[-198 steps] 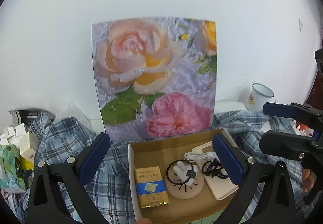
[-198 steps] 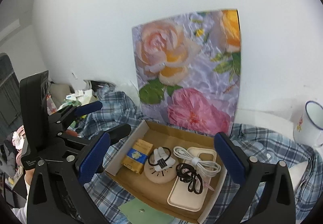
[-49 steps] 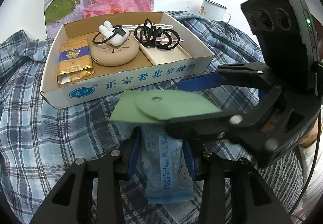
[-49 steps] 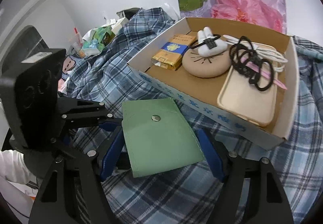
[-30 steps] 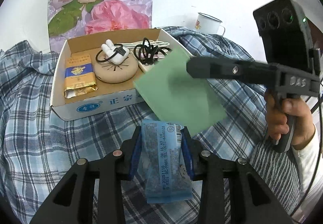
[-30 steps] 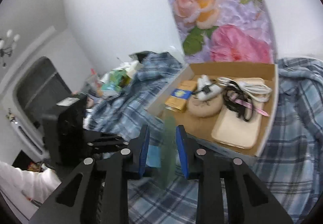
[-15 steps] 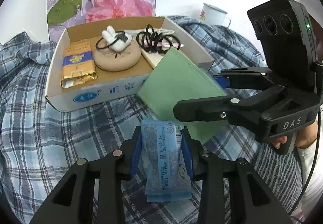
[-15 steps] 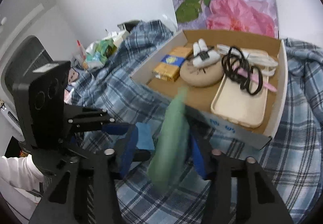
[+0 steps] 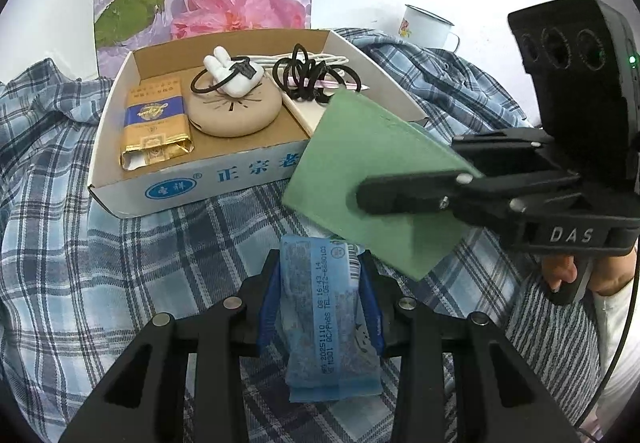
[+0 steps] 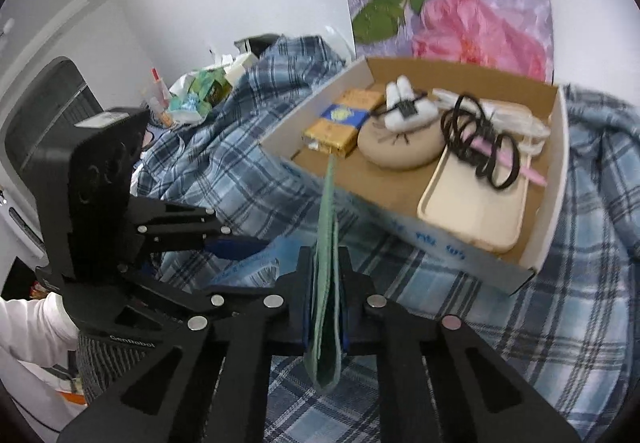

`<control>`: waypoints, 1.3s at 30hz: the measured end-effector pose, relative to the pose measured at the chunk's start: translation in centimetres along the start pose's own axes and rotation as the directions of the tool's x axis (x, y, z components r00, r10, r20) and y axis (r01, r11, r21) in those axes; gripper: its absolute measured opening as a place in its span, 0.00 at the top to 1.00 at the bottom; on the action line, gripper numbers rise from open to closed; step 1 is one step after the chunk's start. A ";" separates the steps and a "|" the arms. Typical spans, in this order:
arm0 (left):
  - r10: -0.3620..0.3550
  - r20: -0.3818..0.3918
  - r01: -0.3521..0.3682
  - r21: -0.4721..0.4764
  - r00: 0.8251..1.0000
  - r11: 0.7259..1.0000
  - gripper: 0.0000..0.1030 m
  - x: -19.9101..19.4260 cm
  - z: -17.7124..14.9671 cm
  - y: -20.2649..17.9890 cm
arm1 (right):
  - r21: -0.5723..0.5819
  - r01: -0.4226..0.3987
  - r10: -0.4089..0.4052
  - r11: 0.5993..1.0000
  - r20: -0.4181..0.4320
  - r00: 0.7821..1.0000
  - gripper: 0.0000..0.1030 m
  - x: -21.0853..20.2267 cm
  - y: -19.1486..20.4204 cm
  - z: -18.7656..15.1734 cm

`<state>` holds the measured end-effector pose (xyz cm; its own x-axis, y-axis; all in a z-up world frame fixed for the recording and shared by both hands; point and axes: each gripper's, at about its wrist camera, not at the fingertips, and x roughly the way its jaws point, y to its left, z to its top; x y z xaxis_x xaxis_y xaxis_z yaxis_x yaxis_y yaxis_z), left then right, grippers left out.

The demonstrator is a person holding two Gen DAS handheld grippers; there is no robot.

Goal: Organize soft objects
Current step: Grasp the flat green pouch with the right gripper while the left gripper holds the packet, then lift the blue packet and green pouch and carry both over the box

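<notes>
Where fingers (image 10: 309, 307) clamp it, green pouch (image 10: 326, 283) edge-on; contents perhaps hidden

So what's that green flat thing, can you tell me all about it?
The green pouch is a flat, soft-looking sleeve, plain pale green, like felt or thin leather. The right gripper is shut on it, holding it edge-up and tilted above the plaid cloth. Its far corner overlaps the cardboard box; whether it touches is unclear.

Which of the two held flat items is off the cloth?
The green pouch, clamped edge-on in the right gripper and tilted above the box corner. The blue packet in the left gripper lies on the plaid cloth.
</notes>
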<state>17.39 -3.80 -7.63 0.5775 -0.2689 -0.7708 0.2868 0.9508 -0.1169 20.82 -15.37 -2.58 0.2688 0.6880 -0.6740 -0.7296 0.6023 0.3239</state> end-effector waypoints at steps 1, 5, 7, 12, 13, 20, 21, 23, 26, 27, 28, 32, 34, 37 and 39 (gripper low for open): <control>-0.001 0.005 0.001 0.001 1.000 1.000 0.62 -0.1 0.0 0.0 | -0.004 0.003 -0.003 1.000 0.012 1.000 0.91 -0.2 0.1 0.1; -0.015 0.026 0.015 0.002 1.000 1.000 0.62 -0.7 0.0 -0.1 | -0.026 0.042 -0.040 0.999 0.074 0.996 0.91 -1.5 0.4 0.6; -0.009 0.034 0.009 0.005 0.999 1.000 0.62 -1.0 0.1 -0.1 | -0.056 0.082 -0.075 0.995 0.116 0.990 0.91 -2.3 1.1 0.9; 0.000 0.071 -0.001 0.014 0.997 1.000 0.62 -1.9 0.3 -0.5 | -0.110 0.183 -0.158 0.977 0.206 0.966 0.92 -4.2 2.4 1.6; 0.005 0.086 -0.007 0.021 0.996 1.000 0.62 -2.3 0.4 -0.6 | -0.117 0.195 -0.167 0.974 0.217 0.962 0.92 -4.4 2.6 1.8; 0.053 0.181 -0.060 0.034 0.982 0.998 0.62 -5.4 1.6 -0.6 | -0.148 0.262 -0.211 0.954 0.292 0.933 0.92 -6.1 3.8 2.8; 0.058 0.190 -0.065 0.034 0.980 0.997 0.62 -5.7 1.8 -0.5 | -0.150 0.263 -0.210 0.953 0.299 0.931 0.92 -6.4 3.9 3.0; 0.070 0.220 -0.079 0.036 0.973 0.996 0.62 -6.6 2.5 -0.5 | -0.151 0.281 -0.222 0.948 0.322 0.920 0.92 -6.9 4.1 3.4; 0.086 0.260 -0.096 0.030 0.962 0.995 0.62 -8.2 3.3 -0.4 | -0.155 0.306 -0.235 0.939 0.357 0.904 0.92 -7.9 4.5 3.9; 0.090 0.275 -0.102 0.027 0.957 0.994 0.62 -8.8 3.7 -0.3 | -0.158 0.314 -0.239 0.936 0.370 0.898 0.92 -8.2 4.7 4.1; 0.094 0.285 -0.106 0.026 0.954 0.994 0.62 -9.2 3.9 -0.3 | -0.162 0.327 -0.243 0.931 0.393 0.887 0.92 -8.7 5.1 4.3; 0.105 0.330 -0.118 0.019 0.938 0.993 0.62 -11.2 5.0 -0.3 | -0.185 0.359 -0.244 0.915 0.455 0.856 0.92 -10.6 6.5 5.3; 0.112 0.355 -0.126 0.019 0.928 0.992 0.62 -12.2 5.5 -0.5 | -0.194 0.366 -0.236 0.910 0.484 0.843 0.92 -11.5 7.3 5.9; 0.117 0.394 -0.136 0.021 0.912 0.991 0.62 -13.8 6.2 -0.8 | -0.209 0.375 -0.221 0.903 0.523 0.823 0.92 -12.9 8.7 7.0; 0.115 0.425 -0.136 0.019 0.898 0.991 0.62 -15.1 6.7 -1.0 | -0.220 0.381 -0.210 0.898 0.546 0.811 0.92 -13.8 9.6 7.7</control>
<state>13.49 -1.75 8.33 0.8765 -0.1972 -0.4392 0.2200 0.9755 0.0011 14.91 -15.92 14.92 0.7148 0.6523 -0.2522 -0.6911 0.7141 -0.1118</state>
